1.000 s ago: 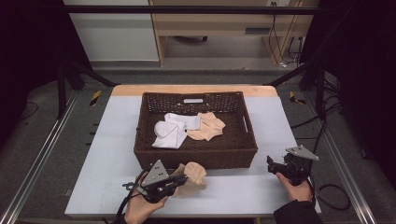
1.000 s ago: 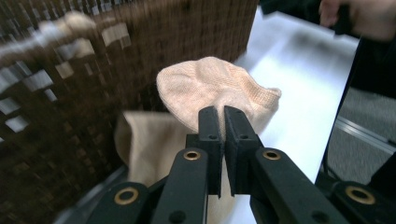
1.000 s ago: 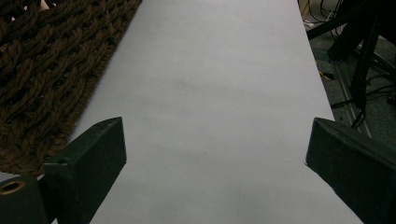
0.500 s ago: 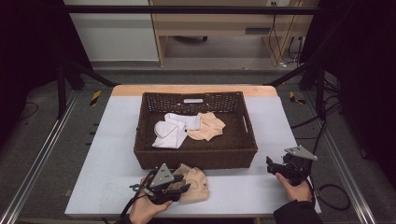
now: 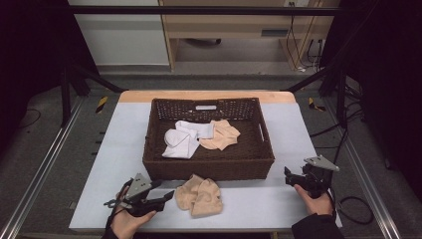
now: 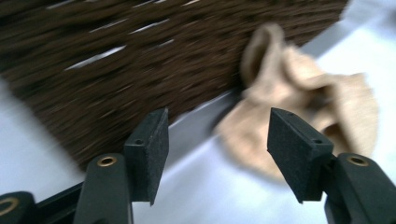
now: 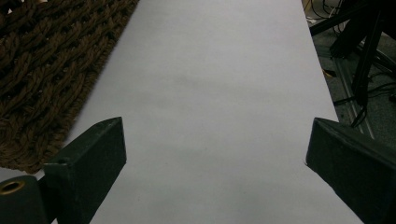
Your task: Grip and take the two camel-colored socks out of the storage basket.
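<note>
Left tongs (image 5: 168, 195) open beside beige sock (image 5: 201, 194); right tongs (image 5: 288, 175) open.

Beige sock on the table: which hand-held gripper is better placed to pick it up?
Left. The left hand-held gripper is open right beside the beige sock; the right hand-held gripper sits open near the table's far edge.

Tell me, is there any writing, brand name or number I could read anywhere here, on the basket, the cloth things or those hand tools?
None can be read.
The wicker basket has a small pale tag on its far wall: too small to tell if it carries text.
The beige cloth on the table, and the white cloth in the basket: no label visible.
The left gripper and right gripper: no markings visible.
</note>
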